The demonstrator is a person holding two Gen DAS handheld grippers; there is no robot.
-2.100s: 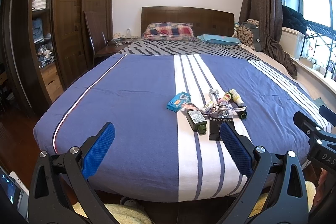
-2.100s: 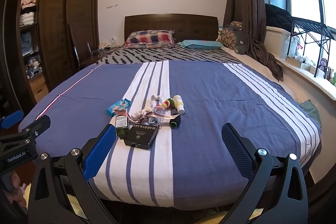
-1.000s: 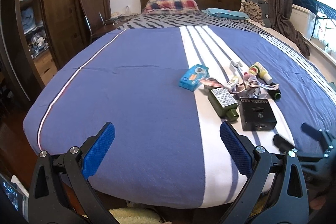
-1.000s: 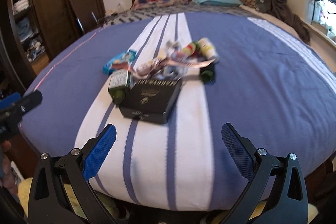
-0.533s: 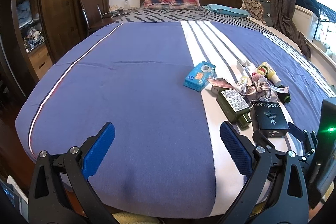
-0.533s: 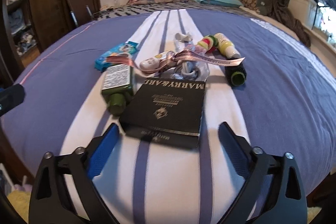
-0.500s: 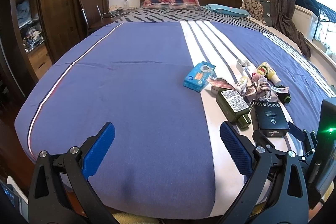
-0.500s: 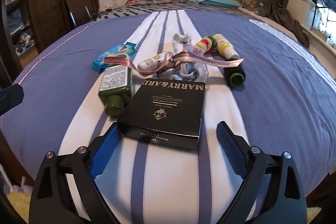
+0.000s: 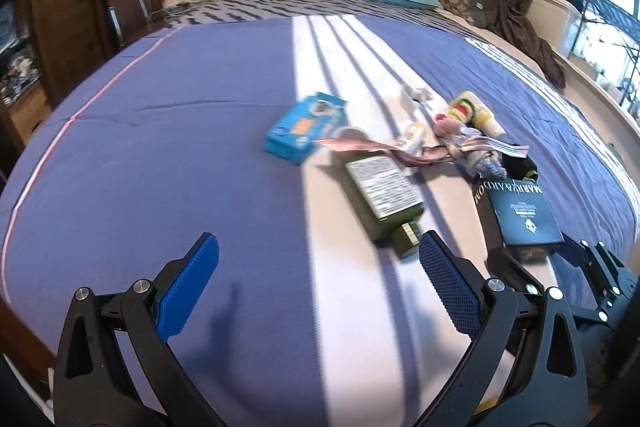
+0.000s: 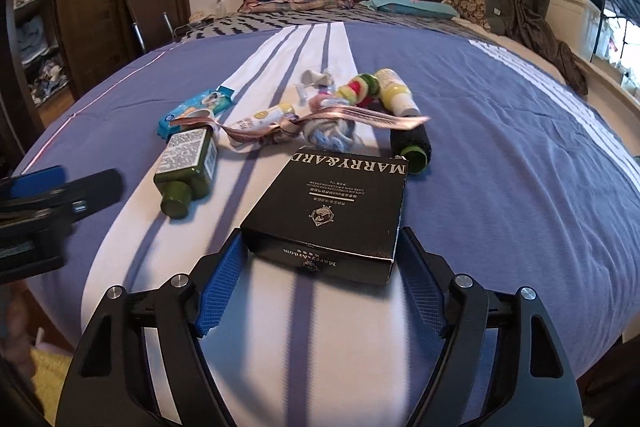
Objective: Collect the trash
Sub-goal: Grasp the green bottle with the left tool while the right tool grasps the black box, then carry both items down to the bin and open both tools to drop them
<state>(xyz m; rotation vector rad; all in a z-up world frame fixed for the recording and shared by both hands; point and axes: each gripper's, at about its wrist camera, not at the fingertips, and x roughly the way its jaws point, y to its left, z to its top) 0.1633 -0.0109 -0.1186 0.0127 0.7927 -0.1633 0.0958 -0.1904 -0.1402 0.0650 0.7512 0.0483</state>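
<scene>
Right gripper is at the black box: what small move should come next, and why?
Probably finish closing the right gripper on the black box. Its closing jaws already flank the box's near corners, the pads look just short of pressing, and the box lies flat on the bed.

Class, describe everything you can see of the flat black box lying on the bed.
The black box is flat, squarish, apparently glossy card, printed with pale lettering, a small emblem and fine text on its lid, and more lettering on its near side. It lies closed and flat on the white stripe of the bedspread, beside the green bottle. The right gripper straddles its near end, fingers closing beside its corners; contact is unclear.
</scene>
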